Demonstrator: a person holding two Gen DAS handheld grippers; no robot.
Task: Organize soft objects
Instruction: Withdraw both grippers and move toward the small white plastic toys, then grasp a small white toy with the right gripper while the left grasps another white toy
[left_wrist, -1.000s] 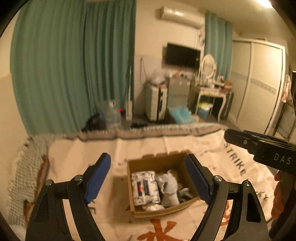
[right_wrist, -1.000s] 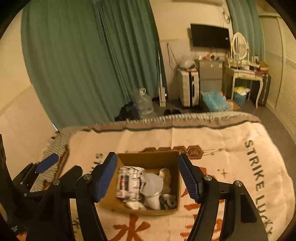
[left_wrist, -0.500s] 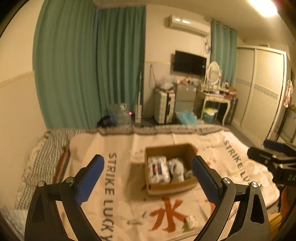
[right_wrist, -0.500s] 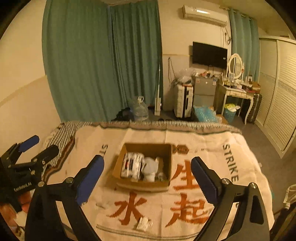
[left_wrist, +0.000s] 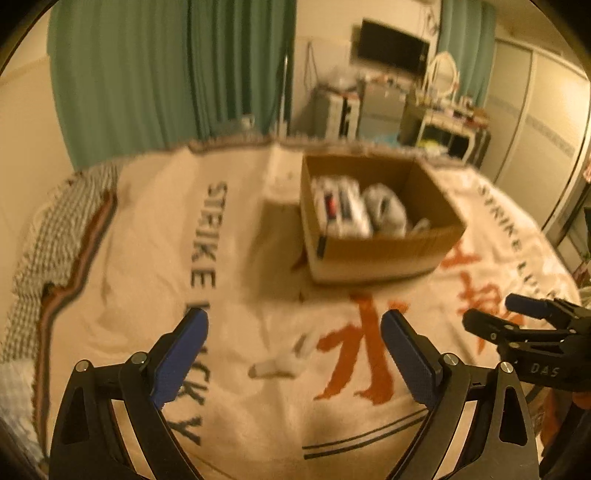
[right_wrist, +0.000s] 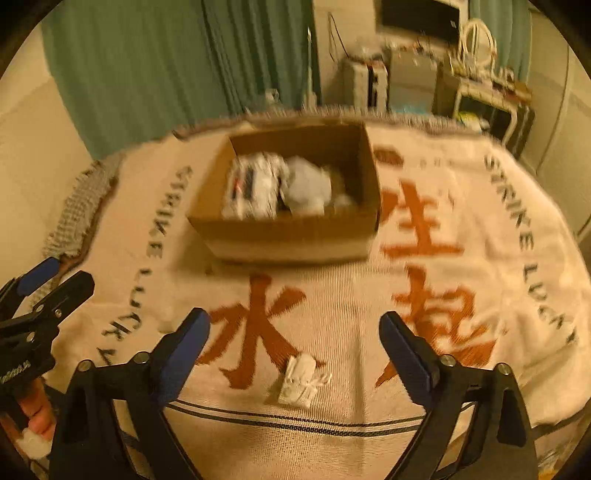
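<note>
Risk: both hand-held grippers, left (left_wrist: 293, 354) and right (right_wrist: 293, 349), gape empty; the flat white sock (right_wrist: 301, 380) at 6 o'clock of the cardboard box (right_wrist: 291, 236) may bunch the blanket (right_wrist: 461, 295) when pinched.

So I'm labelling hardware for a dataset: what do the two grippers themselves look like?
Both look alike: the left gripper and right gripper have black frames with triangular cutouts, silver screws and blue textured finger pads. White "DAS" lettering marks the right gripper's body. No cables or sleeves show.

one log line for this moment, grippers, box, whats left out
left gripper: open, empty | right gripper: open, empty | cardboard box: on blanket, holds soft items | white sock: loose on blanket, near edge
</note>
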